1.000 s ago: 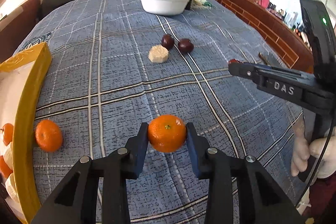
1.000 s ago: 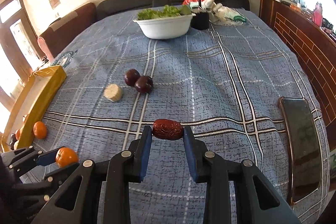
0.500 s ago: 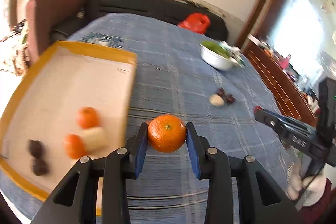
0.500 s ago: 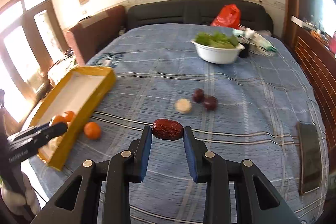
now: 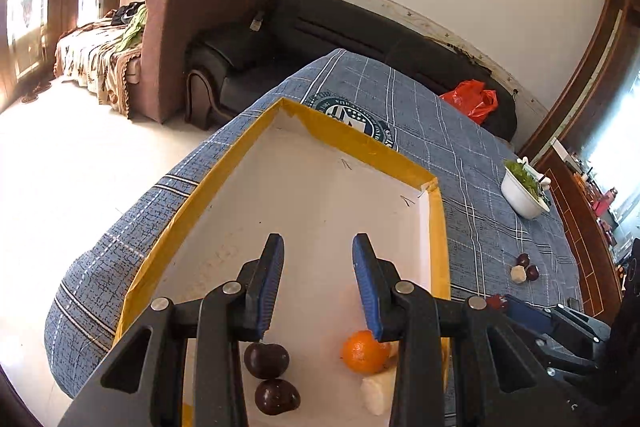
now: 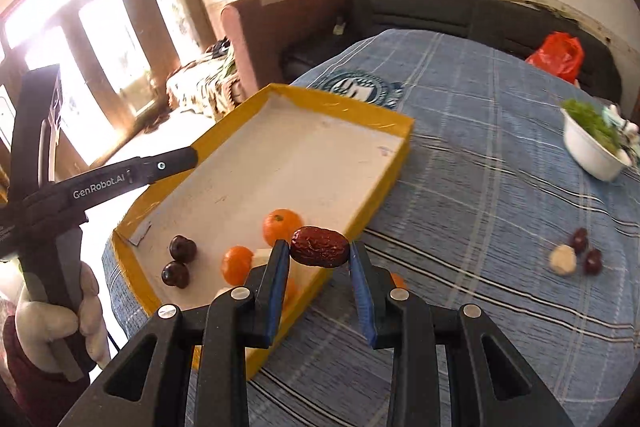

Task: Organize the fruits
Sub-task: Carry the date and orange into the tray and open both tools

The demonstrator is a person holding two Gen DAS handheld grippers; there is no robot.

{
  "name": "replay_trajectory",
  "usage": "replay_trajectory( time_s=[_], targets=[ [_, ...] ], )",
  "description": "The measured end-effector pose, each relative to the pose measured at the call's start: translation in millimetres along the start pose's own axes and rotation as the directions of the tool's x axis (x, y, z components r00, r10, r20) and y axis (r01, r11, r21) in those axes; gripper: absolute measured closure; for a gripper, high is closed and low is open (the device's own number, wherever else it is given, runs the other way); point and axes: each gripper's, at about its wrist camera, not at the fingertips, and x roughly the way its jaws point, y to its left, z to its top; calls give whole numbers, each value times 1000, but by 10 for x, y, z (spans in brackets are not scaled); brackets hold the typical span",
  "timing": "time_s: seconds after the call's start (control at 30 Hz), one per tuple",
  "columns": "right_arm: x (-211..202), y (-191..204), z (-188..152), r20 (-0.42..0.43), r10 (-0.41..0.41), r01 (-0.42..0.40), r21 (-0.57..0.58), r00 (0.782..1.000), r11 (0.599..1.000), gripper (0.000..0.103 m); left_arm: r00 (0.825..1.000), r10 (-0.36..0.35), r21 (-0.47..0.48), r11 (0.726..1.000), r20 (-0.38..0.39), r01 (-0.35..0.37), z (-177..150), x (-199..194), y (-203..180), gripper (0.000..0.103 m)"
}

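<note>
My left gripper (image 5: 318, 255) is open and empty above the yellow-rimmed tray (image 5: 360, 143). In the tray lie an orange tangerine (image 5: 362, 353), two dark round fruits (image 5: 266, 361) and a pale peeled piece (image 5: 376, 395). My right gripper (image 6: 319, 257) is shut on a red date (image 6: 319, 247), held above the tray's near right wall (image 6: 360, 223). The right wrist view shows two tangerines (image 6: 282, 225) and the dark fruits (image 6: 183, 249) in the tray. Two dark fruits (image 6: 579, 237) and a pale piece (image 6: 563, 259) lie on the blue checked cloth.
A white bowl of greens (image 6: 592, 143) stands at the table's far right. A red bag (image 6: 558, 55) lies by the black sofa (image 6: 440, 15). Another tangerine (image 6: 398, 281) peeks out on the cloth beside the tray. The table edge drops to the floor at left.
My left gripper moved over the tray, opened and let go of the tangerine, which now lies in the tray. My right gripper carried the date left toward the tray.
</note>
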Motion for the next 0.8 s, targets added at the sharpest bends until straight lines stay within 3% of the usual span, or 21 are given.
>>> replay_trajectory(
  time_s=[0.1, 0.27, 0.43, 0.5, 0.67, 0.8],
  targets=[
    [219, 96, 103, -26, -1, 1, -15, 1000, 1000, 69, 1000, -19, -26, 999, -11, 19, -44, 35, 84, 61],
    [538, 256, 231, -80, 42, -45, -30, 996, 999, 69, 999, -51, -89, 995, 19, 52, -117, -154, 261, 39],
    [738, 443, 287, -109, 127, -132, -40, 986, 990, 66, 996, -65, -144, 987, 58, 73, -152, -358, 455, 34],
    [703, 411, 300, -110, 136, -139, -21, 985, 990, 54, 995, -70, -158, 984, 64, 79, -172, -420, 521, 33],
    [567, 427, 166, -189, 38, -67, -147, 981, 987, 54, 993, -76, -190, 977, 90, 92, -248, -528, 664, 29],
    [539, 560, -94, -255, -84, 0, -310, 963, 951, 56, 991, -95, -220, 969, 91, 113, -311, -520, 752, 29]
  ],
)
